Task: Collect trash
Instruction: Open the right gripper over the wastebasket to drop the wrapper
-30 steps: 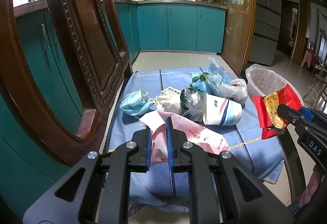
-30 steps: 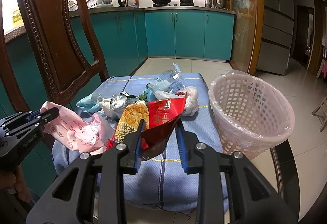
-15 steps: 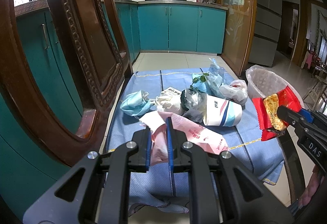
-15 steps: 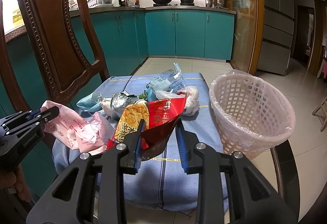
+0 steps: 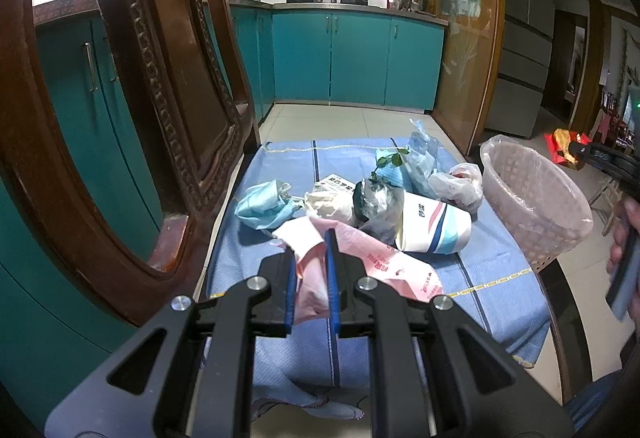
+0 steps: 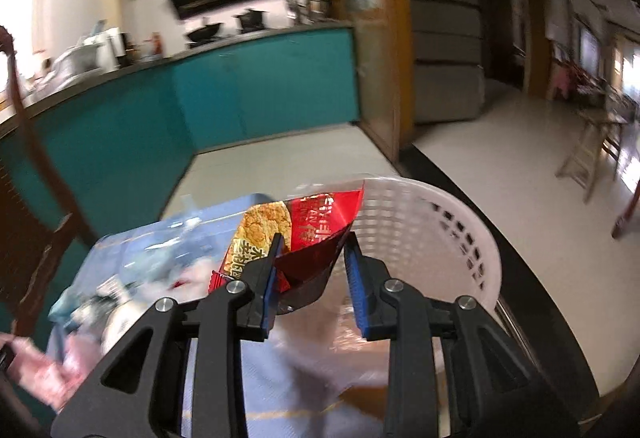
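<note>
Left view only: the whole trash heap is sharp here, on the blue cloth (image 5: 472, 266): a pink bag (image 5: 384, 262) nearest, then a paper cup (image 5: 434, 224) on its side, a blue mask (image 5: 262, 200) to the left, crumpled plastic and a leafy sprig farther off. A hand (image 5: 624, 234) shows at the right edge.
Right view only: it looks down into the basket (image 6: 448, 234) from just above the near rim; the heap at lower left is a blur.
Left gripper (image 5: 312, 262): jaws nearly closed, pinching a fold of the pink bag, whose far part lies on the cloth.
Right gripper (image 6: 314, 258): jaws part open and just opening. The red snack wrapper (image 6: 316, 234) sits between them, against the left finger (image 6: 272, 270), with a clear gap to the right one. Whether it is pinched cannot be told.
Wrapper's place: over the basket's near left rim in the right view; in the left view it is a small red patch (image 5: 564, 146) at the far right, beyond the basket (image 5: 532, 202).
Basket: on the right end of the table, just right of the heap.
Chair (image 5: 168, 90): carved wood, near left, against the table's left edge.
Change: the right gripper was over the cloth, left of the basket; now it is above the basket and tilted. The left gripper and pink bag are unchanged.
</note>
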A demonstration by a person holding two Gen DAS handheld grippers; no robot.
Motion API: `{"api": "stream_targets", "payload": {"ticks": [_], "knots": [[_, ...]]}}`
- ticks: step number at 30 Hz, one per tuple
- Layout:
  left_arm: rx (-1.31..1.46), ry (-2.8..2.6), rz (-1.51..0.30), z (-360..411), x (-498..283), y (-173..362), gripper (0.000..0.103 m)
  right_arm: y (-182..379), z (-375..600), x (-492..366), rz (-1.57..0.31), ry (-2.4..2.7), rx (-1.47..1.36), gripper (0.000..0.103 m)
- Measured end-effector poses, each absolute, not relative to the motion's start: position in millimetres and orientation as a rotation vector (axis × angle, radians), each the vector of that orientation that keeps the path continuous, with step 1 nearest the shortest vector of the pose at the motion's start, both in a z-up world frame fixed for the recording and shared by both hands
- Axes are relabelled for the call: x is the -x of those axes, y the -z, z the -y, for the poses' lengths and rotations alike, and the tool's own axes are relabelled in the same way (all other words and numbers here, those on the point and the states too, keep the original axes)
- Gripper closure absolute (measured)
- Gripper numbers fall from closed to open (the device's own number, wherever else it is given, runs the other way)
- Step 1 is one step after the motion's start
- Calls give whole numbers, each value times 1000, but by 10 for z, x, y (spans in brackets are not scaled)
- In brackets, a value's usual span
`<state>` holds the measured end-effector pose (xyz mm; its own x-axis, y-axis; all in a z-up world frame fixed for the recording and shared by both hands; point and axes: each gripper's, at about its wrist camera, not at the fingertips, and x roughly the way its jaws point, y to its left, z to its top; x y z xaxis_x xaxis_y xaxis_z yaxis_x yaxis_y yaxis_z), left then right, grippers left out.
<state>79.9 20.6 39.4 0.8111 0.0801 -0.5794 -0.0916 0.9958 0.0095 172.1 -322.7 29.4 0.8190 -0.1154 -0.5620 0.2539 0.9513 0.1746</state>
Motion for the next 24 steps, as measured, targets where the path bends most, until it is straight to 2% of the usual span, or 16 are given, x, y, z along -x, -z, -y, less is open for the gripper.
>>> {"api": "stream_targets", "payload": {"ticks": [1,3,6,9,13,16,24], "knots": [[20,-92,-615,-208,-800,-396,89,-235,3290,-1787,-594,208,-261,57],[15,-99,-612,-200,-814,-396,89,-154,3362,-1858,-606,242,-270,50],[8,-103,-609,-166,-855,-407,89,-115,3429,-1898,-624,265,-272,29],[15,-78,-612,-70,-922,-466,89,-204,3427,-1836,-596,256,-266,28],[-13,-13,-597,322,-1114,-627,89,-352,3499,-1673,-538,270,-287,19],[-10,56,-591,698,-1345,-743,89,-428,3571,-1563,-504,292,-314,16],[-56,164,-559,1899,-2186,-888,86,-507,3917,-1344,-438,368,-403,15]]}}
